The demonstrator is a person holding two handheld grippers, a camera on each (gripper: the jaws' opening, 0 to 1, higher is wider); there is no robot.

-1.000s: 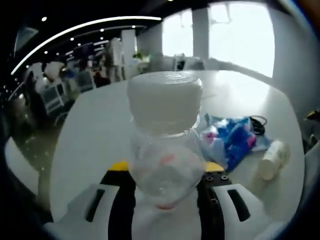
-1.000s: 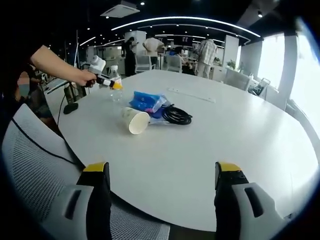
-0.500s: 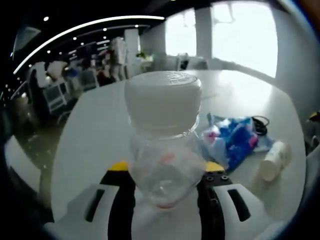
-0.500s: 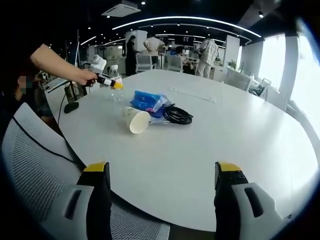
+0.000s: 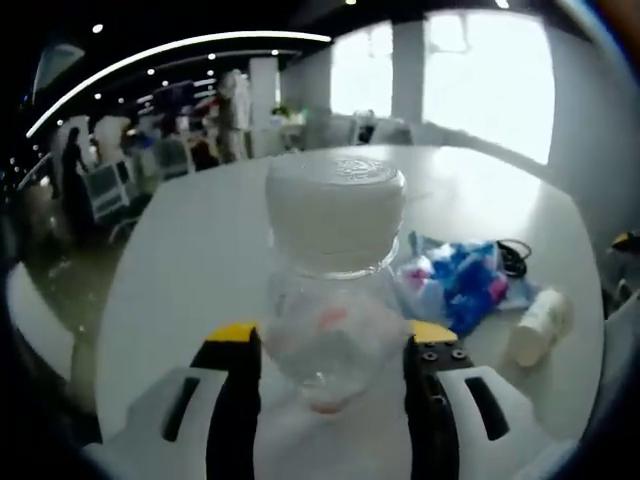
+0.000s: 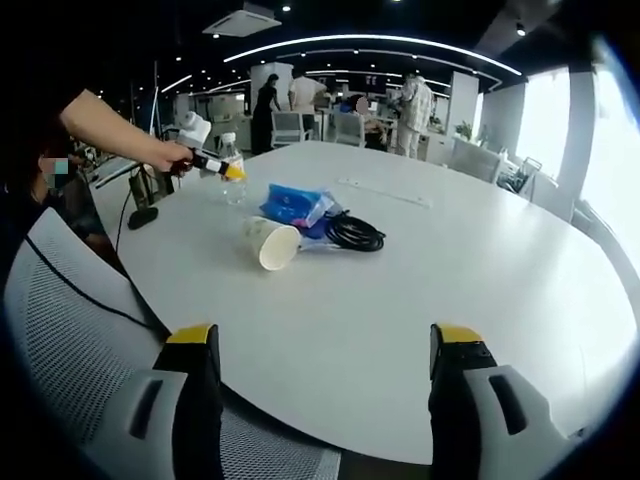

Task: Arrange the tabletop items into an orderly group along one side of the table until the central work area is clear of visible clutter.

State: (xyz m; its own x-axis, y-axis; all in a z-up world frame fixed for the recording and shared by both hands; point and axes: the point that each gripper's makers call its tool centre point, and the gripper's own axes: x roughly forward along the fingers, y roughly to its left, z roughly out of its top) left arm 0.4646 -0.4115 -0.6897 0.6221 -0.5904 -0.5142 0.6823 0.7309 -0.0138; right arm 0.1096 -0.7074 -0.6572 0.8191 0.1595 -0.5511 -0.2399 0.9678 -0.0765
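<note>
The left claw (image 5: 330,345) is clenched around a clear plastic bottle (image 5: 330,330), its yellow-tipped jaws pressing the bottle's body just below the shoulder, with the white cap (image 5: 335,215) standing upright above them. From the right gripper view the same left claw (image 6: 232,172) and bottle (image 6: 233,185) sit near the far-left edge of the round white surface (image 6: 450,270), the bottle apparently standing on it or just above; I cannot tell which. The bottle looks empty or close to it, so I would judge it light, thin-walled and liable to buckle or slip if squeezed hard; the stiffer shoulder under the cap seems the better hold. Beyond the bottle, toward the middle of the surface, lies a crumpled blue packet (image 5: 465,285), soft and probably easiest pinched at a loose edge. Just beside the packet a paper cup (image 6: 270,241) lies on its side, light and easily crushed, likely to roll. On the packet's other side is a coiled black cable (image 6: 352,231), floppy and best lifted through the coil. The right claw (image 6: 325,385) hangs released, jaws wide apart, over the near edge of the surface, well apart from the bottle, above a mesh chair back (image 6: 80,330).
</note>
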